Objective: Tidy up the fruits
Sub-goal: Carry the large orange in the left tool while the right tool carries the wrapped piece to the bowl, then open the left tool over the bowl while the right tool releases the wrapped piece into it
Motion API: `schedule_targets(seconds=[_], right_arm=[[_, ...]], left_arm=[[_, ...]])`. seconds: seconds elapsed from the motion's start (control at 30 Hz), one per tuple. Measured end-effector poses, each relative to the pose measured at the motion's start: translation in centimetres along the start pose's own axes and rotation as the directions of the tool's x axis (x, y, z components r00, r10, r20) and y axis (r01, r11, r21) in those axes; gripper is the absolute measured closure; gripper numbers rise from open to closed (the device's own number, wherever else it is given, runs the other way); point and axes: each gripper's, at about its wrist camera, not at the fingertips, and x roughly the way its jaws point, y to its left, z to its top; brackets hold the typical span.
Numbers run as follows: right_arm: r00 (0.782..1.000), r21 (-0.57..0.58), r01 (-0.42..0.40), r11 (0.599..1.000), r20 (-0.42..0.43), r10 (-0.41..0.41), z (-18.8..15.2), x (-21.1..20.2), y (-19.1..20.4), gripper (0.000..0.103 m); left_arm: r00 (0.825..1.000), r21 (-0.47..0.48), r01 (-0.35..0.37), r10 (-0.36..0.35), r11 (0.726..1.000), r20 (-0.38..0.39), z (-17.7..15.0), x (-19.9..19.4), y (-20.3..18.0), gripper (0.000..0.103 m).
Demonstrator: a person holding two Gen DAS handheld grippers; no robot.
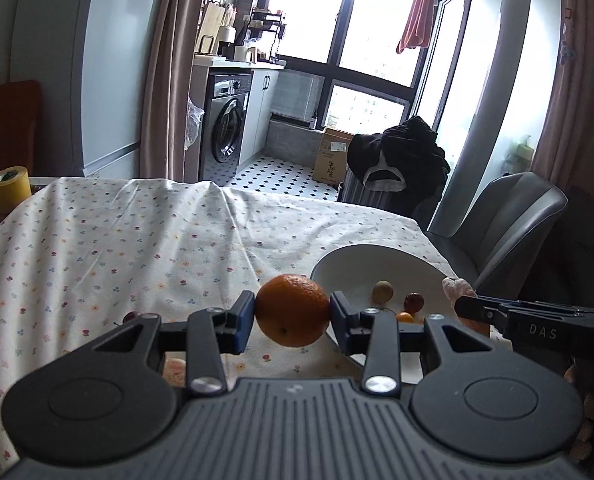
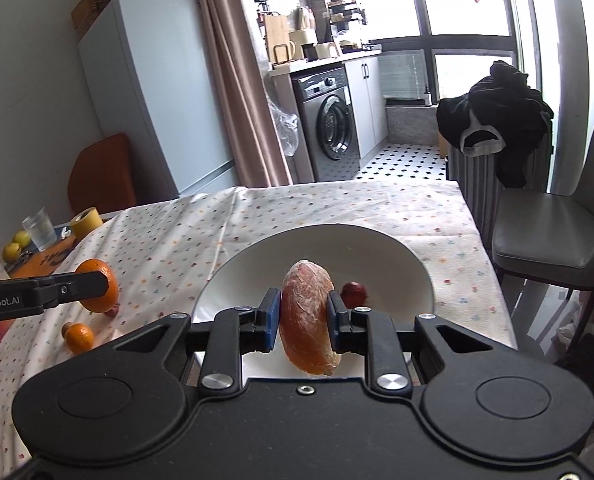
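Note:
My left gripper (image 1: 292, 314) is shut on a round orange (image 1: 293, 300) and holds it above the flowered tablecloth, just left of a white bowl (image 1: 361, 266). In the bowl lie a small greenish fruit (image 1: 382, 292), a dark red fruit (image 1: 413, 302) and a tiny orange fruit (image 1: 404, 317). My right gripper (image 2: 304, 318) is shut on a peeled orange-pink citrus segment (image 2: 307, 312) over the near side of the bowl (image 2: 317, 248). The red fruit (image 2: 353, 291) shows behind it. The right wrist view also shows the orange (image 2: 101, 280) at far left.
A small mandarin (image 2: 79, 336) and a little red fruit (image 1: 131, 316) lie on the cloth to the left. Farther left stand a yellow tape roll (image 2: 86, 222), a glass (image 2: 39, 228) and yellow-green fruits (image 2: 17, 244). A grey chair (image 2: 557, 220) stands beyond the table's right edge.

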Motion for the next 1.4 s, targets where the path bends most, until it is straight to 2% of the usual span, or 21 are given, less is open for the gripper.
schedule_targets(seconds=[0.43,0.6,1.07,1.2,1.4], right_arm=[[0.998,0.047,0.065,0.997,0.011,-0.065,-0.1,1.5,-2.9,0.08],[0.997,0.061,0.066,0.996,0.022,-0.067,-0.2,1.9,-3.3,0.066],[0.999,0.082,0.035,0.996,0.018,-0.037,-1.2,1.3,-3.3,0.051],[0.999,0.079,0.032,0.996,0.018,-0.034,-1.3,1.1,-3.1,0.05],[0.999,0.076,0.026,0.997,0.02,-0.028,-1.4,0.9,-2.5,0.046]], left_arm=[[0.999,0.041,0.03,-0.028,0.999,-0.033,0.3,2.8,-2.5,0.064],[0.998,0.051,0.035,-0.032,0.998,-0.053,0.2,3.8,-3.1,0.064],[0.995,0.056,0.069,-0.064,0.996,-0.082,-0.2,5.6,-4.3,0.063],[0.996,0.065,0.065,-0.061,0.996,-0.06,0.0,5.0,-4.4,0.046],[0.999,0.05,0.026,-0.024,0.998,-0.045,0.2,3.8,-3.5,0.033]])
